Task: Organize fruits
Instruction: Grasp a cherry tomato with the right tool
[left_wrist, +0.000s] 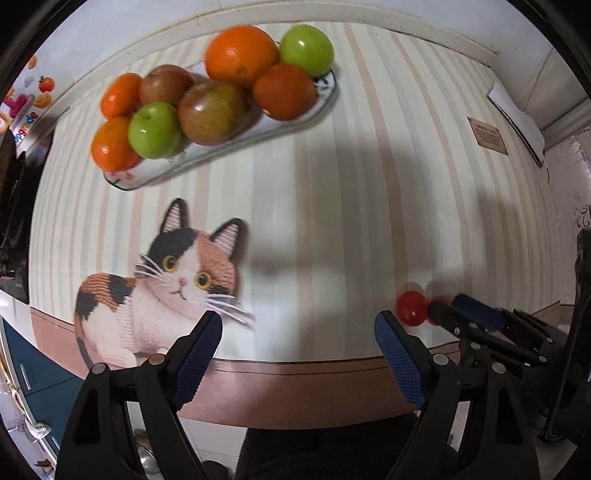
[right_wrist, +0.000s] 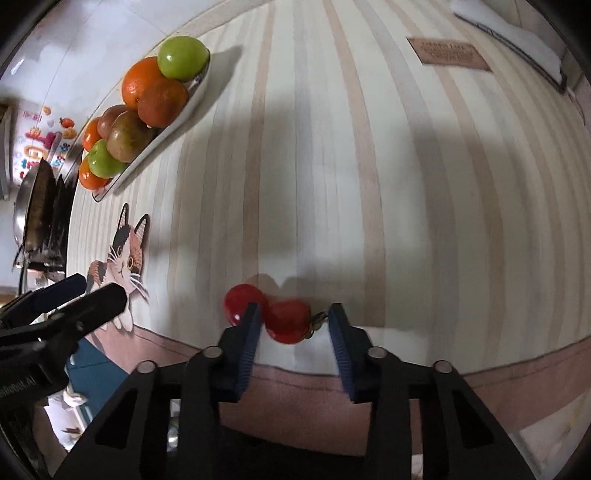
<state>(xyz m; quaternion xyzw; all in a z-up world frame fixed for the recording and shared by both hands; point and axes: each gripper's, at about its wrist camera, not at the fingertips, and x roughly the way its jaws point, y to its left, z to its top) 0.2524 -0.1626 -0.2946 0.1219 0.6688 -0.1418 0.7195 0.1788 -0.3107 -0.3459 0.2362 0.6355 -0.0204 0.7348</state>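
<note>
Four oranges (left_wrist: 240, 55), two green apples (left_wrist: 306, 50), two cherries (right_wrist: 288, 321)

fruit (left_wrist: 218, 110) on plate (left_wrist: 155, 177), cherries (right_wrist: 269, 314) apart

A home kitchen or dining corner. A striped tablecloth (left_wrist: 332, 184) with a cat picture (left_wrist: 162, 288) covers the table, colourful fridge magnets (right_wrist: 40, 147) behind.
</note>
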